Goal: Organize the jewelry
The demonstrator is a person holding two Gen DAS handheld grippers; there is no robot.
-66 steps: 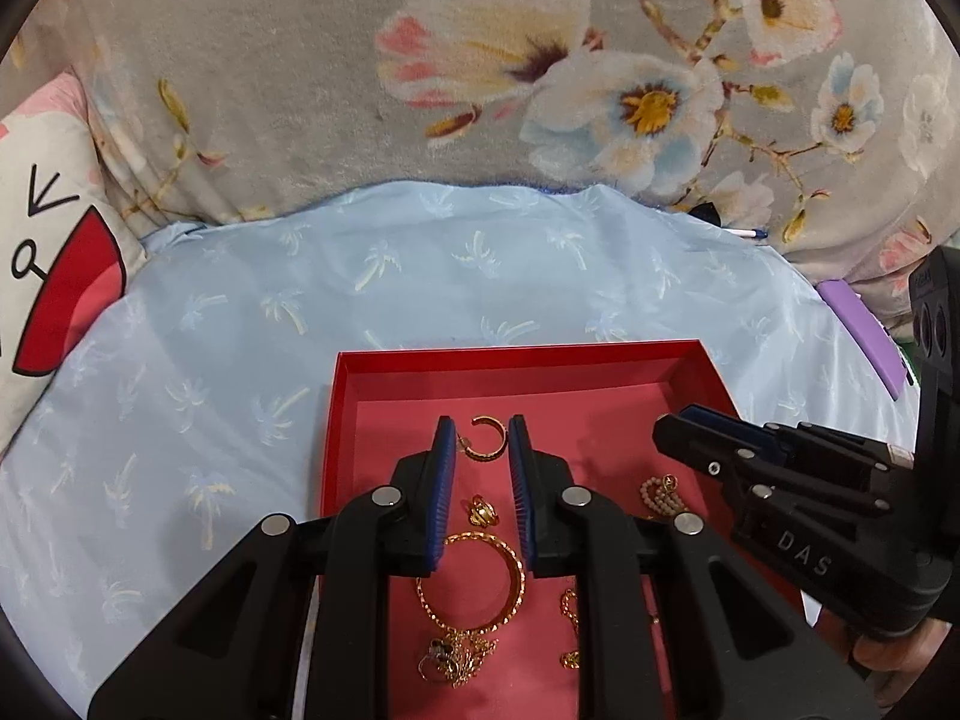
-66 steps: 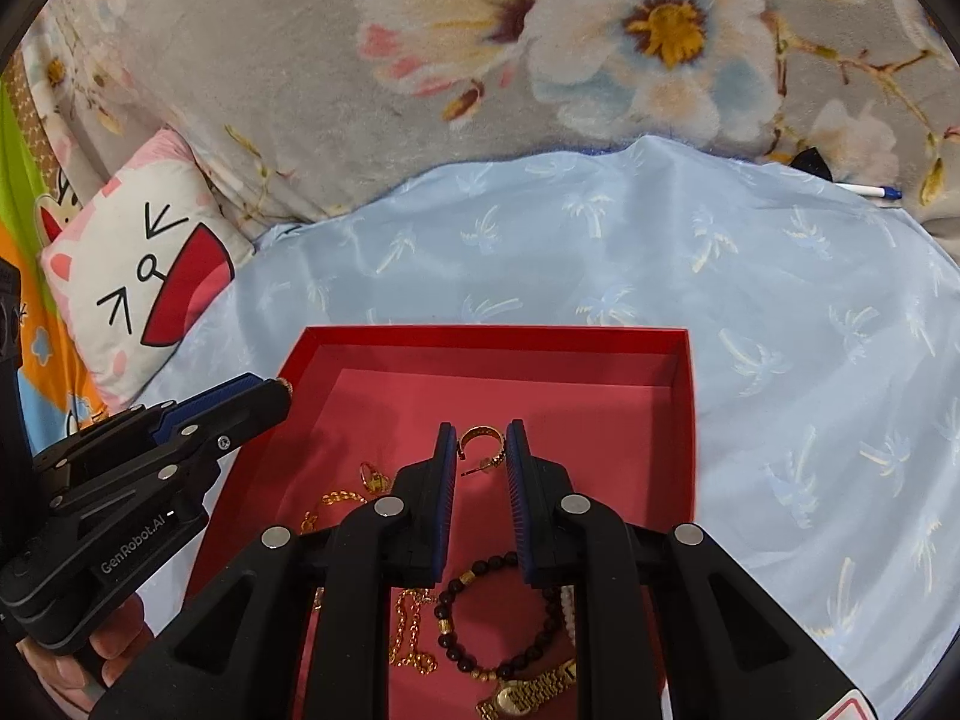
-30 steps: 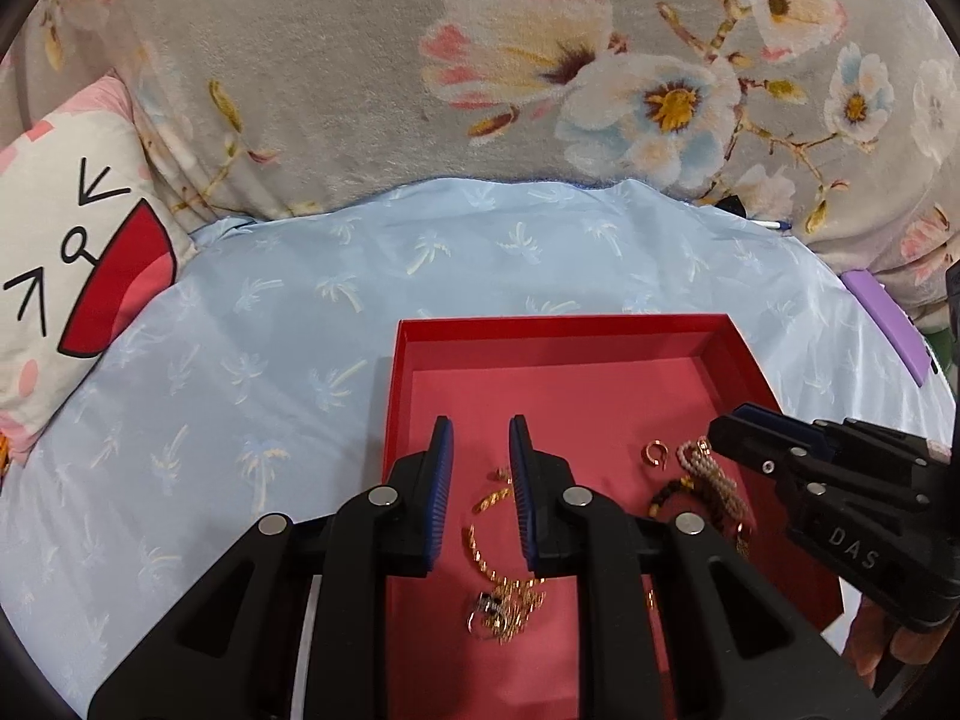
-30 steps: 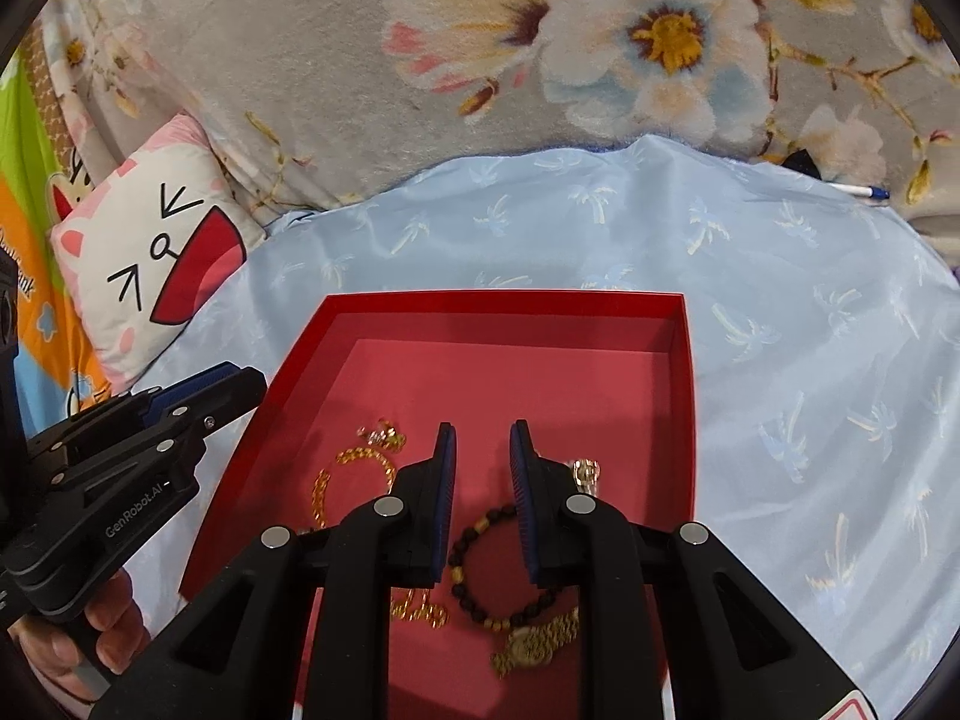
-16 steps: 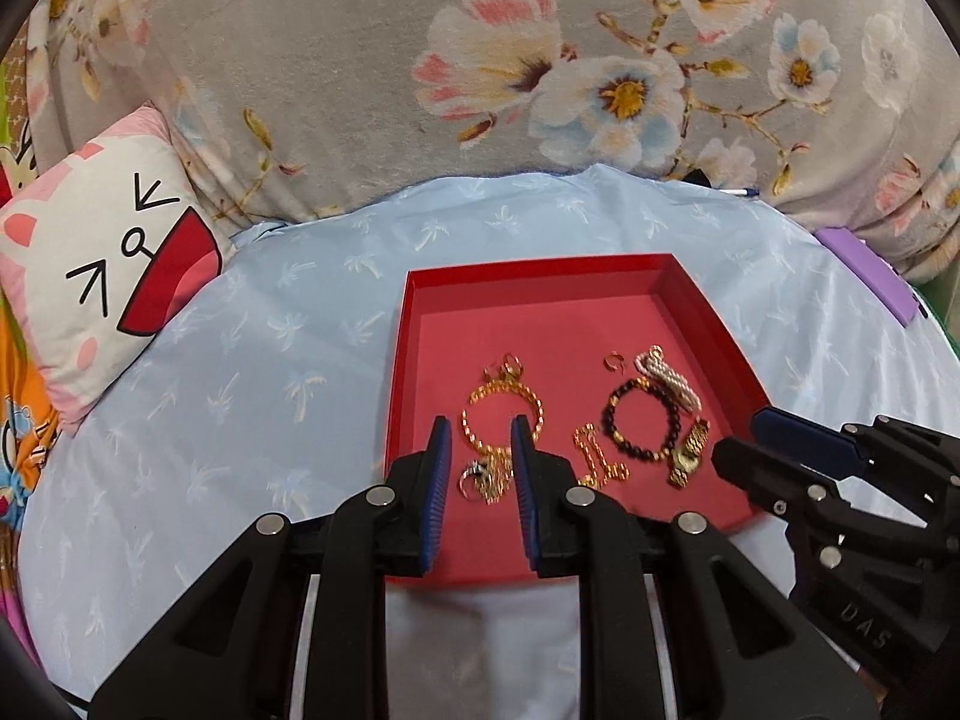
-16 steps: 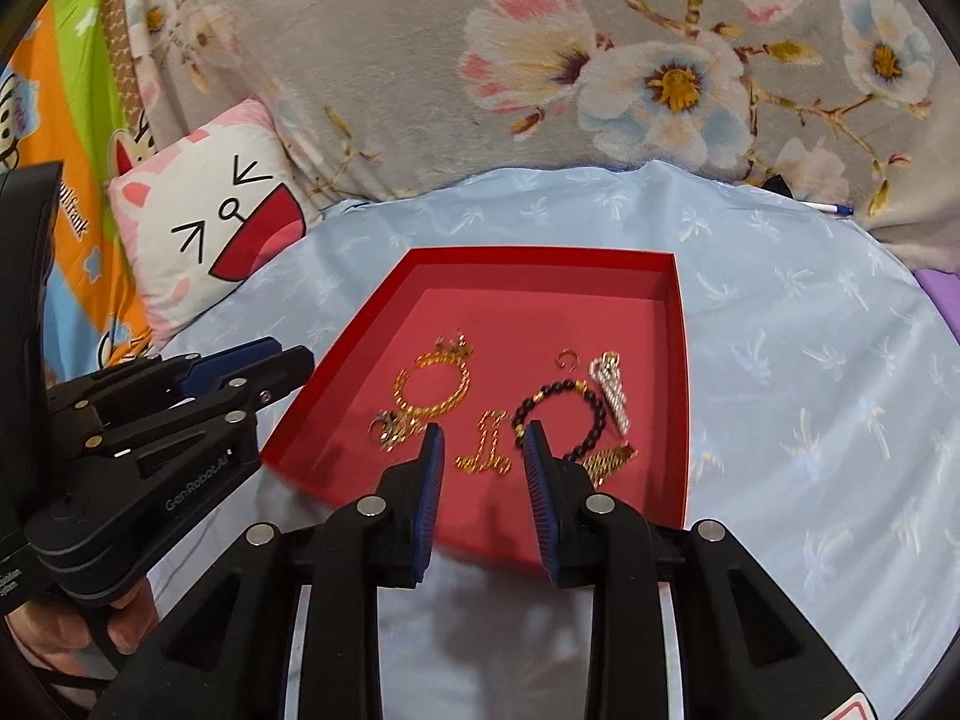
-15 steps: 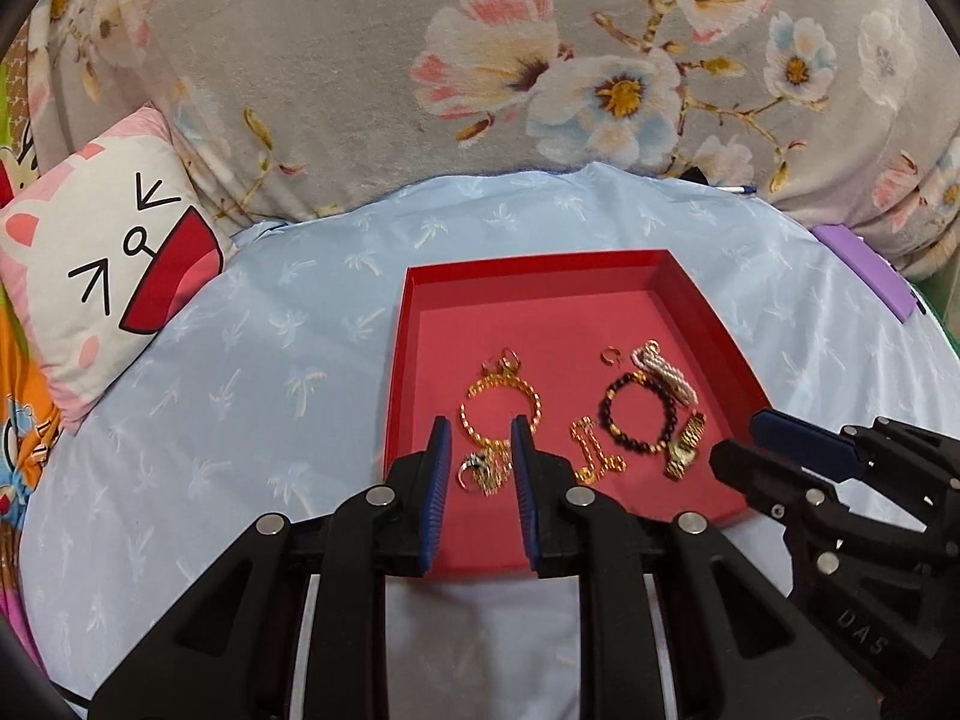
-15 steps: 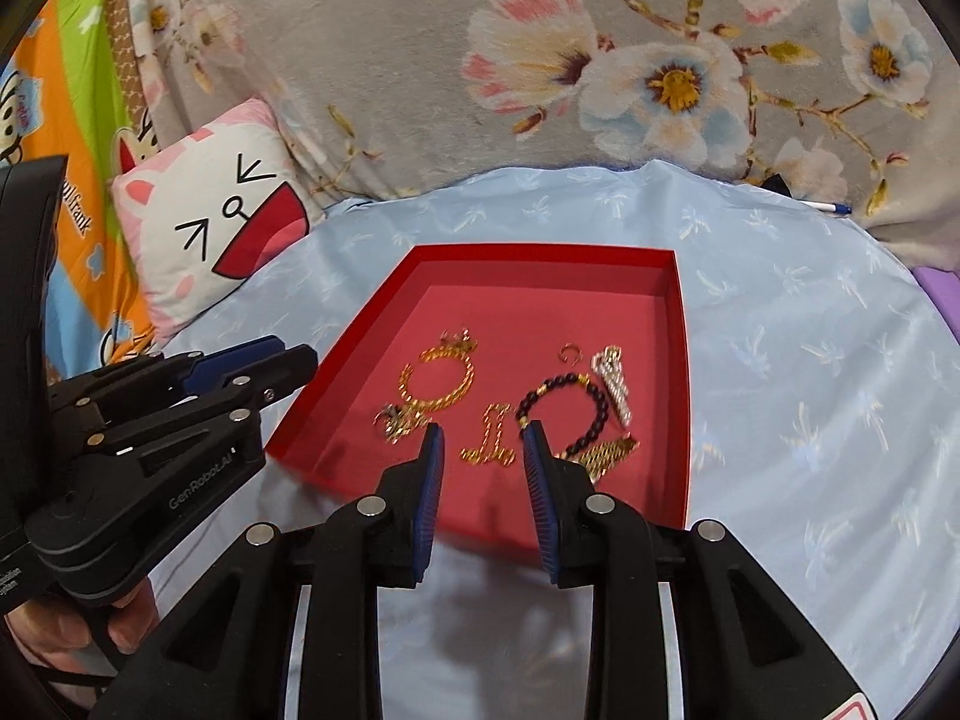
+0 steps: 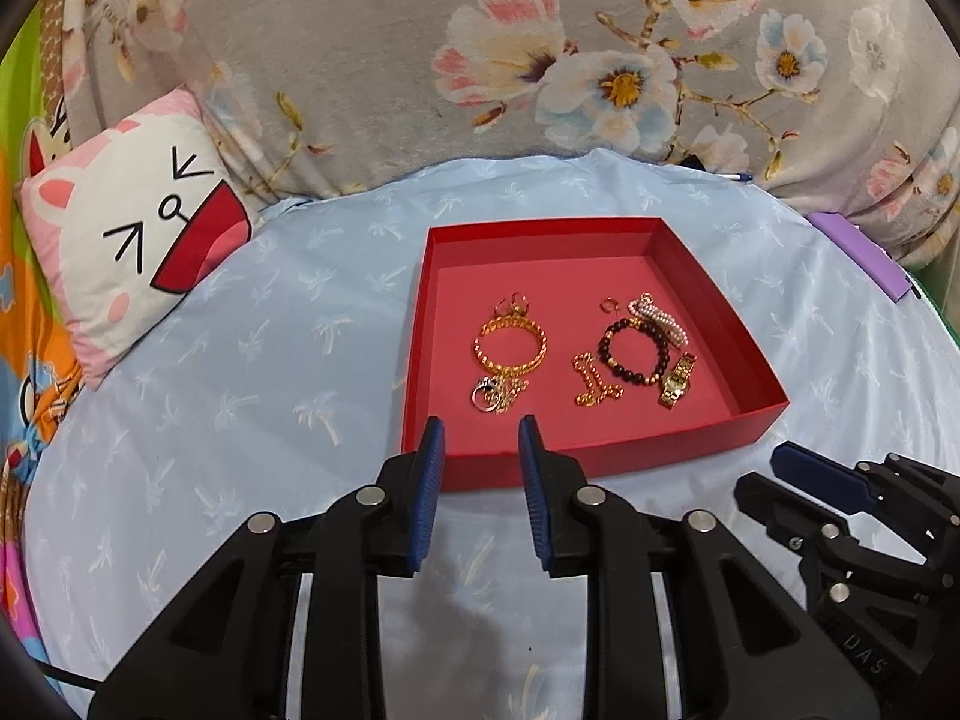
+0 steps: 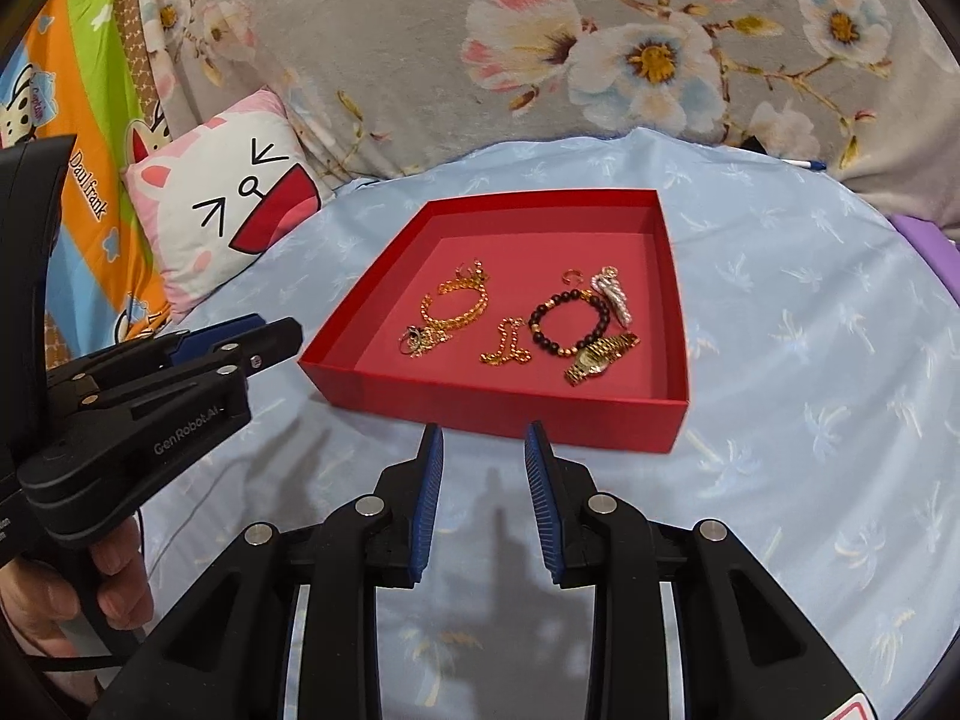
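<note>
While my left gripper [image 9: 479, 429] gapes narrow and empty, the red tray [image 9: 591, 450] sits just past its tips, its matte card wall nearest; gold chains [image 9: 510, 348] and a beaded bracelet [image 9: 635, 351] lie inside on the blue sheet [image 9: 252, 396].

From the right, my right gripper [image 10: 483, 435] also stands narrowly parted, empty, short of the tray's [image 10: 498, 399] corner; "GenRobot.AI" marks the left one [image 10: 264, 339].

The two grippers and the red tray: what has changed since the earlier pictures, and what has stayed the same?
Both the left gripper and the right gripper pulled back out of the shallow red cardboard tray and now hover empty and open before its near wall. The gold chains, dark bead bracelet and gold watch stayed in the tray.
</note>
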